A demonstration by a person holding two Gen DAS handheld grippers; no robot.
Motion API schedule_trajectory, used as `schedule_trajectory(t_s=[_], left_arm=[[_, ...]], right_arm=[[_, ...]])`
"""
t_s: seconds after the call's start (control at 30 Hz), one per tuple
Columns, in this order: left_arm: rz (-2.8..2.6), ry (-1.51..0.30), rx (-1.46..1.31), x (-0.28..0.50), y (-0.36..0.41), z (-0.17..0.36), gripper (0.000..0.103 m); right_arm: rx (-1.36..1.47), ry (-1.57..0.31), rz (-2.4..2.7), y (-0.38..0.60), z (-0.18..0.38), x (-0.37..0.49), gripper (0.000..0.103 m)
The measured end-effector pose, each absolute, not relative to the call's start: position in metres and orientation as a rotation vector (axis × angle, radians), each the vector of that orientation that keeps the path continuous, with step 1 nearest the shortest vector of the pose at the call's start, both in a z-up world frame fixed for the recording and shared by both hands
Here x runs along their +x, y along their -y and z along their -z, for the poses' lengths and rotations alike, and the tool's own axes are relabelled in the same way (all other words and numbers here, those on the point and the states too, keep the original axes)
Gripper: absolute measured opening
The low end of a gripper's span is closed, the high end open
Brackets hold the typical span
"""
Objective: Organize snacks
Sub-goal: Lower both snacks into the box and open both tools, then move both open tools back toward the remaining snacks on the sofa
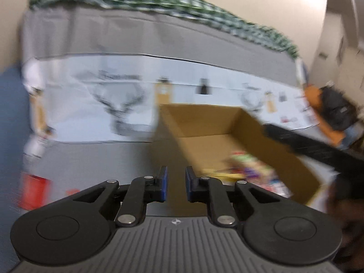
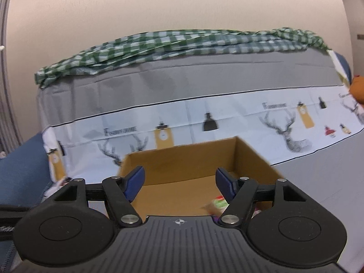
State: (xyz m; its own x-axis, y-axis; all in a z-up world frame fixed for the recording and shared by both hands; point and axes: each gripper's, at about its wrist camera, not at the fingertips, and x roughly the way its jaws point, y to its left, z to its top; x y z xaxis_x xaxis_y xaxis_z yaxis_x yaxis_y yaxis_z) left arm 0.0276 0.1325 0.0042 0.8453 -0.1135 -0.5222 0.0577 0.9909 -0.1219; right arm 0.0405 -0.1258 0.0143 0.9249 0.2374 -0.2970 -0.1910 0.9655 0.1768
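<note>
An open cardboard box stands on the grey tablecloth, also in the right wrist view. Colourful snack packets lie in its near end; one packet shows in the right wrist view. My left gripper hovers just left of the box's near corner, jaws a narrow gap apart with nothing between them. My right gripper is wide open and empty above the box's near edge. The left wrist view is blurred by motion.
A red packet lies on the table at the left. A green checked cloth lies along the table's far edge. An orange and black bag sits at the right. A black arm crosses the box's right side.
</note>
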Motion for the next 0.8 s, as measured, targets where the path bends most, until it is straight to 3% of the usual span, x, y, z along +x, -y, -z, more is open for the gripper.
schedule_trajectory(t_s=[0.13,0.2,0.4,0.6,0.7,0.8], left_arm=[[-0.139,-0.676,-0.027,0.023,-0.172,0.027,0.015],[-0.240,-0.695,-0.080,0.022,-0.194,0.029,0.015],[-0.382,-0.679,-0.244,0.014,-0.246,0.030,0.015],[-0.429,-0.680,-0.352,0.009,-0.267,0.026,0.014],[-0.432,-0.681,-0.328,0.011,-0.266,0.025,0.014],[-0.446,-0.676,-0.320,0.020,-0.266,0.028,0.015]], right_arm=[[0.167,-0.335,-0.331,0.101,-0.014,0.034,0.029],[0.166,-0.344,-0.399,0.087,-0.013,0.031,0.024],[0.080,-0.422,-0.615,0.028,-0.011,0.027,0.024],[-0.058,-0.647,-0.732,-0.056,0.024,0.059,0.025],[-0.070,-0.688,-0.713,-0.082,0.045,0.077,0.038],[-0.081,-0.715,-0.696,-0.107,0.062,0.093,0.057]])
